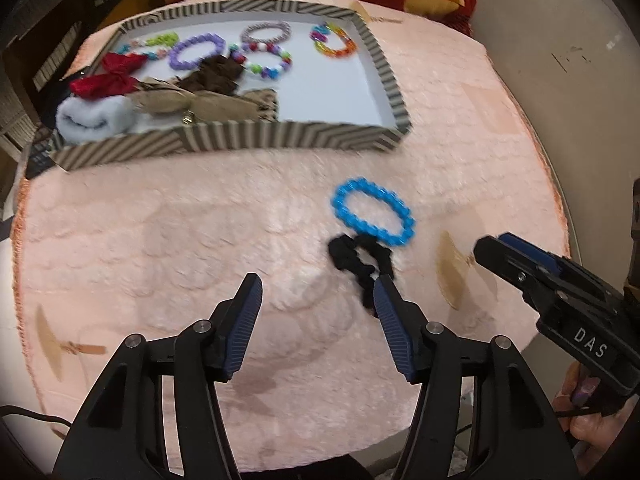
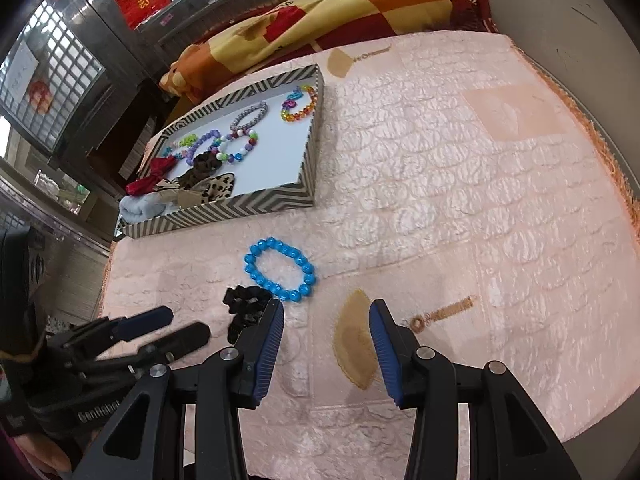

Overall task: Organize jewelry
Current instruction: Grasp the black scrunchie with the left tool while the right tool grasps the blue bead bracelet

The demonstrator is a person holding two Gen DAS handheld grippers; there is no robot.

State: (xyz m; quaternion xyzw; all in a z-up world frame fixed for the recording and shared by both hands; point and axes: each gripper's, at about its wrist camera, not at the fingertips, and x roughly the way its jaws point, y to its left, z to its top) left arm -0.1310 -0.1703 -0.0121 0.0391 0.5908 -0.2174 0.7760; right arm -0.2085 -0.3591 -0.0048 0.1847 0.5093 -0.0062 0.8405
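Left hand-held gripper (image 1: 318, 292) is hovering over the pink mat (image 1: 200, 220), jaws spread wide, gripping nothing. Right hand-held gripper (image 2: 326, 316) is also gaping open and empty. Blue bead bracelet (image 2: 280, 270) is lying flat on the mat, outside the striped tray (image 2: 224, 208). Black scrunchie (image 2: 244, 308) is sitting just beside it, touching or nearly so, partly behind the right gripper's left finger. Tray is holding several bead bracelets, incl. purple bracelet (image 1: 196, 52), plus red bow (image 1: 108, 78) and fabric pieces.
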